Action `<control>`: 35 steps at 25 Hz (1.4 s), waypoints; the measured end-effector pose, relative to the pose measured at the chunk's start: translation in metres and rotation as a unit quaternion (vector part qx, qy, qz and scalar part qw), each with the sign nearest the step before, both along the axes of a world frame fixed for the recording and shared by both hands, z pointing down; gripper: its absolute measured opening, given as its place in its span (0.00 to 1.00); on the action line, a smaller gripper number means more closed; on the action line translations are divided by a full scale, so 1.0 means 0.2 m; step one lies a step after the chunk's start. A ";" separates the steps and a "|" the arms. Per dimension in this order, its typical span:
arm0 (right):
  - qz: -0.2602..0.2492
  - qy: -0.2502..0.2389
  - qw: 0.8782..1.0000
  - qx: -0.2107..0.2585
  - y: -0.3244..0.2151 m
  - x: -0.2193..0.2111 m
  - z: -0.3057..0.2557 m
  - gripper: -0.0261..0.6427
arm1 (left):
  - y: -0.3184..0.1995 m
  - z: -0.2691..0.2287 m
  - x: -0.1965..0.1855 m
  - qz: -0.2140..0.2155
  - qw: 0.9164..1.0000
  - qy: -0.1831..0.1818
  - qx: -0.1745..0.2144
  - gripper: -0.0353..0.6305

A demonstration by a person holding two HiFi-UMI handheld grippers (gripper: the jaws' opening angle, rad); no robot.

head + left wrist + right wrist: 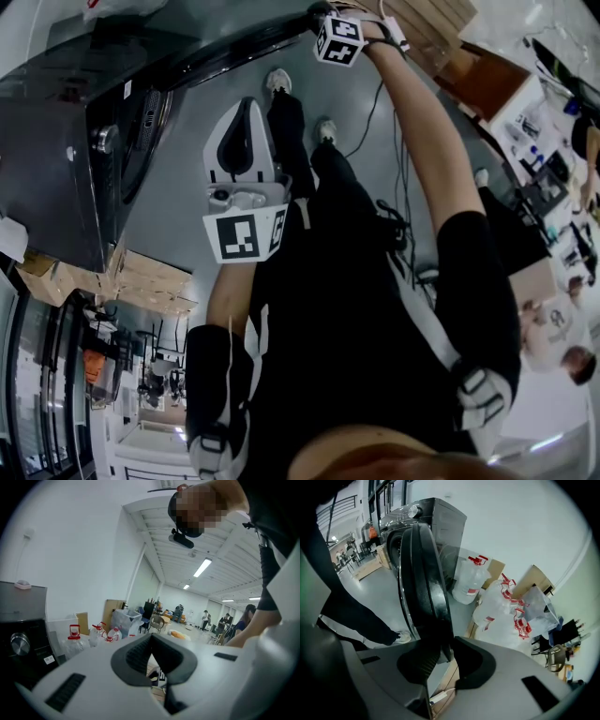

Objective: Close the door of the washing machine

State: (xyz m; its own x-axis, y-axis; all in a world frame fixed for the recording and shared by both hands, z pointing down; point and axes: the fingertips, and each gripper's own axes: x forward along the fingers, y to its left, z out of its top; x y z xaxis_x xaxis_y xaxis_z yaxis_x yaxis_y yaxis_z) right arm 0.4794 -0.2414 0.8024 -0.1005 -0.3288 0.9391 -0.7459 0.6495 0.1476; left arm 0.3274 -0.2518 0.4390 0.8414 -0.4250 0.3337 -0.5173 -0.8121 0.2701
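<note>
Overhead, one person works two hand-held grippers beside a single dark washing machine (56, 159) with one silver knob (105, 139) on its front. The machine's one round door (419, 573) stands swung out, edge-on to the right gripper (440, 649). That gripper's two fingers (476, 665) are clamped on the door's black rim at about half spread, and the rim fills the gap between the pads. The person's right arm reaches out to the door's edge.

The left gripper (151, 639) hangs in front of the person's body, well apart from the machine. Its two fingers (136, 656) meet tip to tip and hold nothing.

Two pale shoes (277, 81) stand on the grey floor (187, 216) near the door. Beyond the door, against the white wall, sits a cluster of clear water jugs (501, 611). At least four red caps show, but the jugs overlap and the full count cannot be told. One stack of cardboard boxes (141, 277) lies just beside the machine.
</note>
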 end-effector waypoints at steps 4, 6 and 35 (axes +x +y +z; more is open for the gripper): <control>0.003 -0.003 1.000 -0.003 0.04 -0.02 0.00 0.17 | 0.02 -0.01 -0.02 -0.002 1.000 0.005 0.002 0.06; 0.003 -0.004 1.000 -0.008 0.08 -0.05 0.00 0.16 | 0.04 -0.02 -0.03 -0.003 1.000 0.005 0.003 0.06; 0.102 -0.097 0.990 0.023 0.91 -0.80 0.03 0.13 | 0.94 -0.13 -0.62 -0.149 0.988 0.013 0.037 0.06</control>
